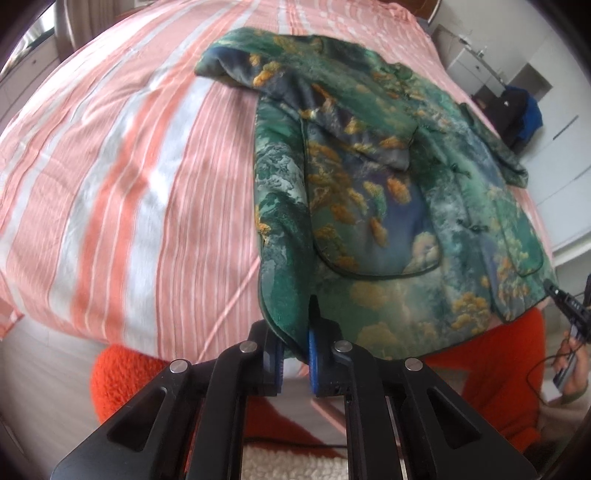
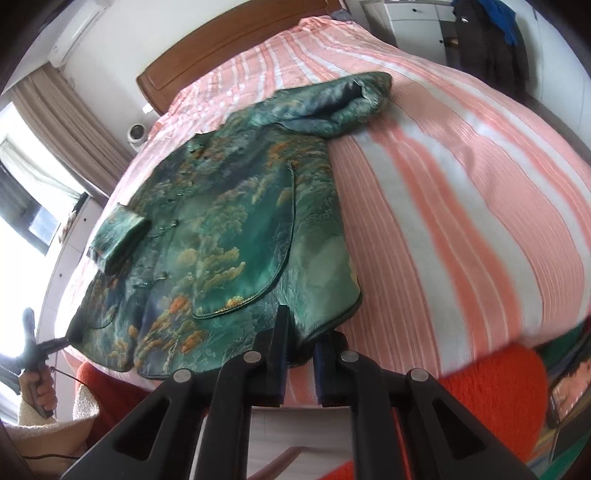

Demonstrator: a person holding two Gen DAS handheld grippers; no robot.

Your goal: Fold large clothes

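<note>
You have a bed with a pink-and-white striped cover [image 2: 461,192] filling most of both views. At its far end stands a wooden headboard [image 2: 207,55]. Beyond the bed's far left corner you can see beige curtains [image 2: 70,122] beside a window [image 2: 26,192], an air conditioner [image 2: 75,35] high on the wall, and a small white camera [image 2: 137,134]. Past the right edge, dark and blue clothes [image 1: 517,114] hang by white cabinets [image 1: 476,68].
</note>
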